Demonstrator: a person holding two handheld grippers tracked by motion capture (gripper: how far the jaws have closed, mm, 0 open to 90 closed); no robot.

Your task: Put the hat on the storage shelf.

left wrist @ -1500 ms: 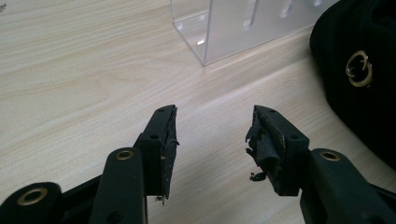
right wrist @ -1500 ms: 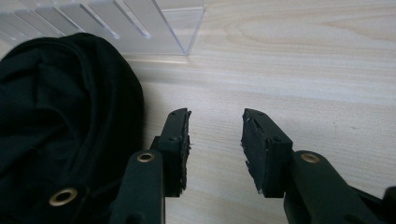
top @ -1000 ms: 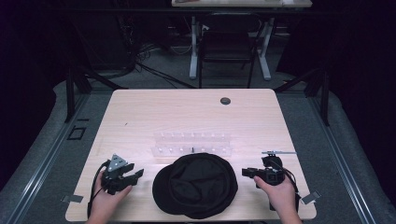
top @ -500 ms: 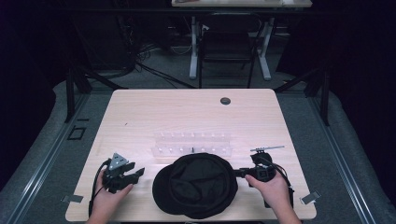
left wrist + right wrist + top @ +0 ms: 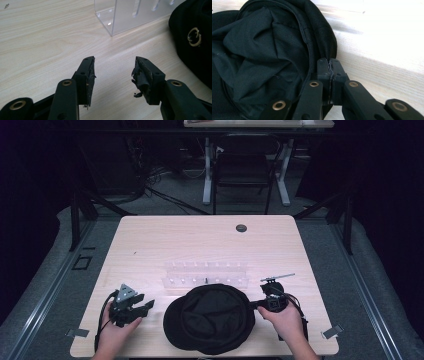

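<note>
A black cloth cap (image 5: 210,317) lies upside down near the table's front edge, its lining (image 5: 257,50) facing up. My right gripper (image 5: 256,304) is at the cap's right rim, its jaws shut on the rim's edge (image 5: 329,65). My left gripper (image 5: 148,305) rests on the table left of the cap, open, with nothing between its fingers (image 5: 113,75). The cap's side with a brass eyelet (image 5: 194,37) shows at the right of the left gripper view.
A clear plastic rack (image 5: 206,275) stands just behind the cap; its corner (image 5: 117,17) is ahead of my left gripper. A round grommet hole (image 5: 241,228) sits at the table's back. A chair and desk legs stand beyond the table.
My right gripper has moved left from beside the cap to its right rim and shut on it. My left gripper has barely shifted.
</note>
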